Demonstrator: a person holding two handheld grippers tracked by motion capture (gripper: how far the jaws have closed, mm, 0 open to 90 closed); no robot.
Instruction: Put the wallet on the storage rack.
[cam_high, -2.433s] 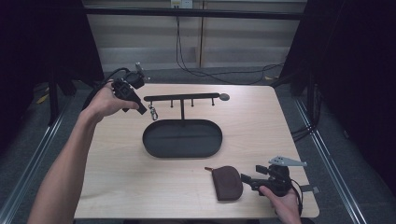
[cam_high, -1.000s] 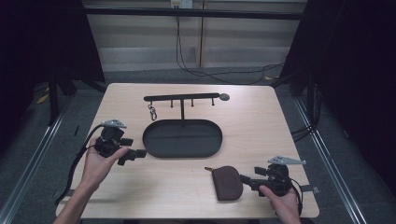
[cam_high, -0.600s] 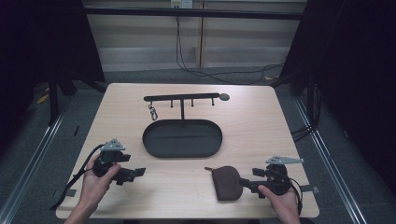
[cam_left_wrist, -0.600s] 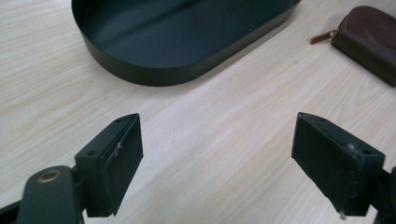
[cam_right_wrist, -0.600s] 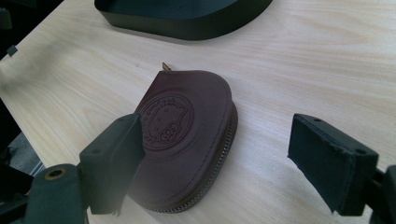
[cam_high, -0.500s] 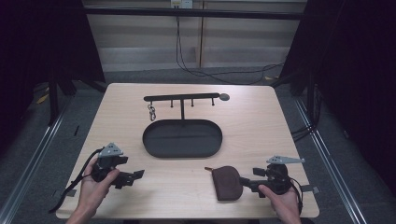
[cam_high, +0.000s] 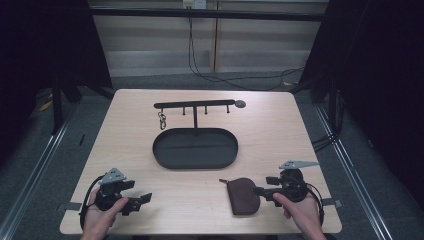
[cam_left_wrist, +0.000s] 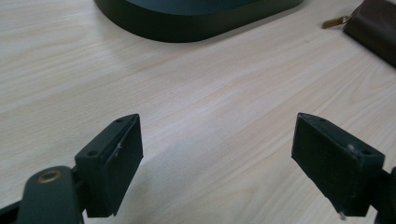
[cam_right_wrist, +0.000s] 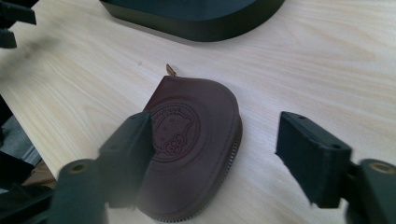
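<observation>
Moved since earlier frame: left gripper (cam_high: 142, 199), from rack (cam_high: 195, 105) down to near-left table (cam_high: 300, 130) edge; jaws wide, empty. Right gripper (cam_high: 260, 190) jaws just closing some, open astride brown pouch (cam_high: 244, 196), pads not pressing. Likely pouch pickup next. Count: one pouch, one tray (cam_high: 195, 148), one rack, one key ring (cam_high: 162, 120), two grippers.

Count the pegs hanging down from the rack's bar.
4: all along the rack's bar behind the tray; the leftmost peg carries a key ring, then three bare ones.
</observation>
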